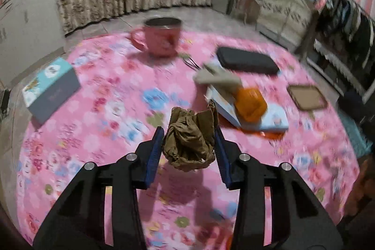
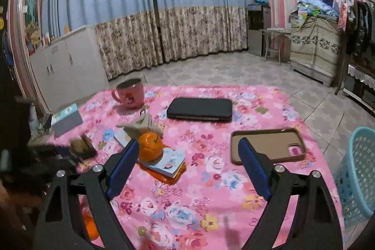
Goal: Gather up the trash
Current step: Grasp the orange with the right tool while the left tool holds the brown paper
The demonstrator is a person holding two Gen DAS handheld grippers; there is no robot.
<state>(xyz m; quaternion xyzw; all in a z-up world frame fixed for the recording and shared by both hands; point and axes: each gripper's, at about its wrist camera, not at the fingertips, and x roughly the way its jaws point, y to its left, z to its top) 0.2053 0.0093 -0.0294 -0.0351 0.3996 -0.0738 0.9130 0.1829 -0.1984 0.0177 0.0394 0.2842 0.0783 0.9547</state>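
Note:
My left gripper (image 1: 188,132) is shut on a crumpled brown paper wad (image 1: 191,141) and holds it above the pink flowered tablecloth (image 1: 105,109). The left view is blurred by motion. My right gripper (image 2: 187,144) is open and empty, low over the cloth. In the right wrist view the left gripper (image 2: 82,148) with the brown paper shows blurred at the left. A crumpled beige tissue (image 2: 141,124) lies beside an orange (image 2: 150,145); it also shows in the left wrist view (image 1: 218,79). A light blue mesh basket (image 2: 358,170) stands on the floor at the right.
A pink mug (image 2: 131,93), a black case (image 2: 200,109), a brown phone case (image 2: 268,144), a blue-grey box (image 2: 66,118) and small books (image 2: 171,162) under the orange lie on the cloth. A white cabinet (image 2: 68,67) stands at the left.

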